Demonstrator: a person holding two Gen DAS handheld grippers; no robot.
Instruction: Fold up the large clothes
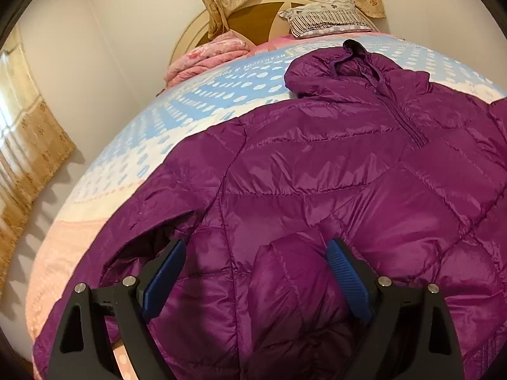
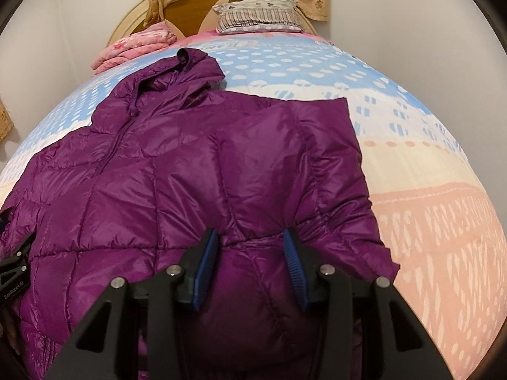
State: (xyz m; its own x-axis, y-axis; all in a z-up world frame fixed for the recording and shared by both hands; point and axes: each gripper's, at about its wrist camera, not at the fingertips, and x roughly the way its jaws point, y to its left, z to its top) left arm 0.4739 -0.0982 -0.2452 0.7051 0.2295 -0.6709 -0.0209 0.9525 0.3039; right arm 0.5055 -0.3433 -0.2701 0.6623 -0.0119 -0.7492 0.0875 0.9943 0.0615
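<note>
A purple hooded puffer jacket [image 1: 332,164] lies spread front-up on the bed, hood toward the headboard; it also shows in the right wrist view [image 2: 177,171]. Its right sleeve is folded over the body. My left gripper [image 1: 255,247] is open, its blue pads wide apart over a bunched fold of jacket near the left sleeve. My right gripper [image 2: 250,237] is open over the jacket's lower right part, with puffed fabric bulging between its pads. The left gripper's black body [image 2: 14,266] shows at the left edge of the right wrist view.
The bed has a blue, white and pink patterned cover [image 2: 412,164]. A folded pink blanket [image 1: 206,57] and a striped pillow [image 1: 326,15] lie at the headboard [image 2: 190,3]. A wall and gold curtain [image 1: 28,145] run along the left side.
</note>
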